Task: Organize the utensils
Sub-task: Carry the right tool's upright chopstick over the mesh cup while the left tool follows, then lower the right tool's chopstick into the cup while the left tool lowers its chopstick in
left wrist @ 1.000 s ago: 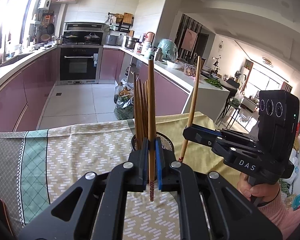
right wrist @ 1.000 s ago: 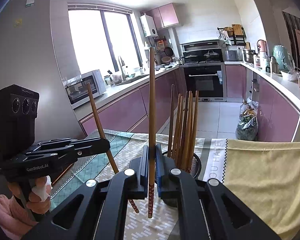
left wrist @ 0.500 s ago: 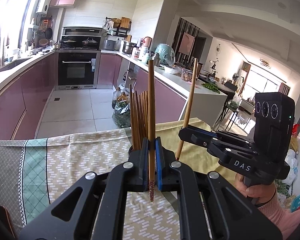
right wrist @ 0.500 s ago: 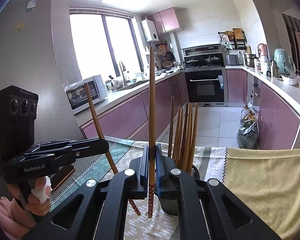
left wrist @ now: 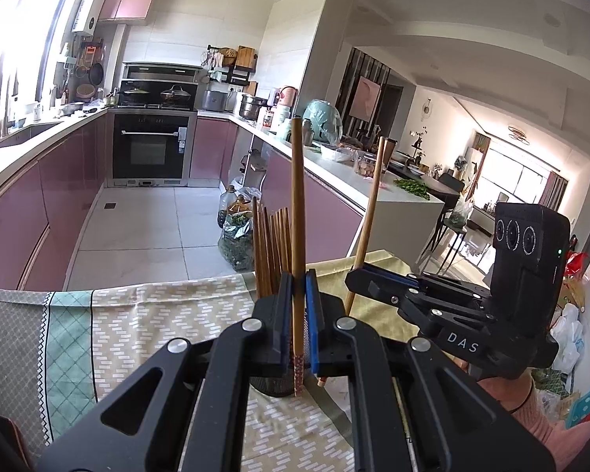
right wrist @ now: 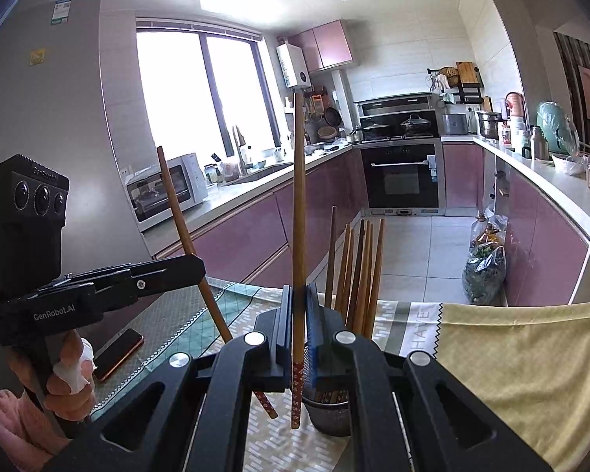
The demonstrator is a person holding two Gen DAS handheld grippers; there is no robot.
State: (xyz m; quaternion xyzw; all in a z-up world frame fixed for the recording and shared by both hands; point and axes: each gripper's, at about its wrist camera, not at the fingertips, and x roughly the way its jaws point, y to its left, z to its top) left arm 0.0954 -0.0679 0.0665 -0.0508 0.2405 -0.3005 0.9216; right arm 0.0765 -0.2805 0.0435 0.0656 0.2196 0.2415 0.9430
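My left gripper [left wrist: 298,314] is shut on a wooden chopstick [left wrist: 297,212] held upright, patterned end down. My right gripper [right wrist: 299,326] is shut on a second chopstick [right wrist: 299,212], also upright. Each gripper shows in the other's view: the right one [left wrist: 358,279] with its chopstick [left wrist: 367,220], the left one [right wrist: 192,265] with its chopstick [right wrist: 185,236]. A dark mesh holder [right wrist: 328,413] with several chopsticks [right wrist: 358,271] stands on the table just beyond both grippers; it also shows in the left wrist view [left wrist: 271,383].
The table carries a patterned cloth [left wrist: 145,314] and a yellow cloth [right wrist: 523,354]. A phone [right wrist: 118,354] lies on the table at the left. Kitchen counters, an oven [left wrist: 149,149] and floor lie beyond the far edge.
Both grippers have risen and drawn closer to the holder, each keeping its chopstick. The holder now sits lower and partly behind the fingers.
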